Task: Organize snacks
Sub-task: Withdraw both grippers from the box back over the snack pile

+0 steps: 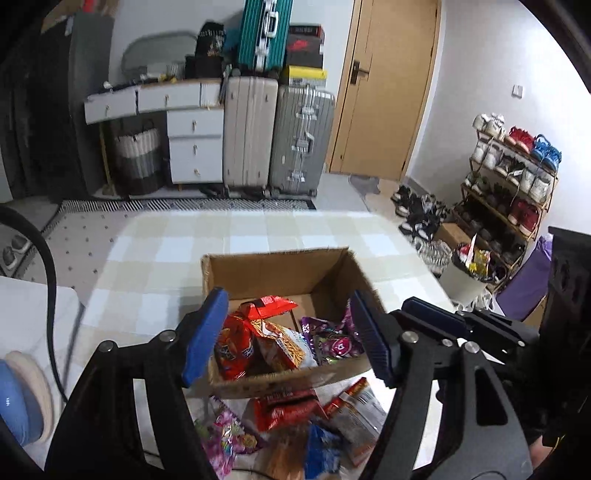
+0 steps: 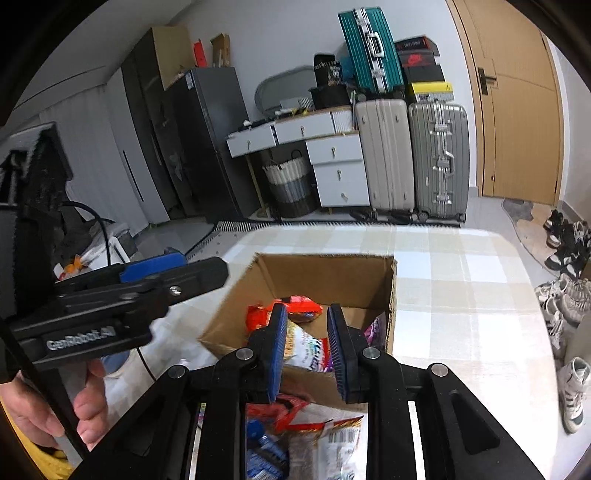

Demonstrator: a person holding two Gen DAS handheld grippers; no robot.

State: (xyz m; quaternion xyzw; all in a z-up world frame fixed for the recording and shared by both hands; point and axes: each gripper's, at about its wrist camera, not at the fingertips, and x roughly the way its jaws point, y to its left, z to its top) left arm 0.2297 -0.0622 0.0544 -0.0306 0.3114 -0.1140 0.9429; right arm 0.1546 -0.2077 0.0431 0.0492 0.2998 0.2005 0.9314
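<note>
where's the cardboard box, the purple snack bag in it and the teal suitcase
cardboard box [image 1: 273,271], left wrist view, on its inner far wall
purple snack bag [image 1: 334,341], left wrist view, on the middle of its front, at the box's right side
teal suitcase [image 2: 373,50], right wrist view, on its ribbed side by the handle

Against the far wall, the beige suitcase [image 1: 250,133] stands upright as landmark. Touching its right side is a grey suitcase [image 1: 301,140], and a teal suitcase [image 1: 264,33] leans on top of it. Just left of it sits a white drawer unit [image 1: 195,146], with a striped basket [image 1: 138,158] further left. Right of the suitcases is a wooden door [image 1: 388,85], and well beyond that a shoe rack [image 1: 513,177].
</note>
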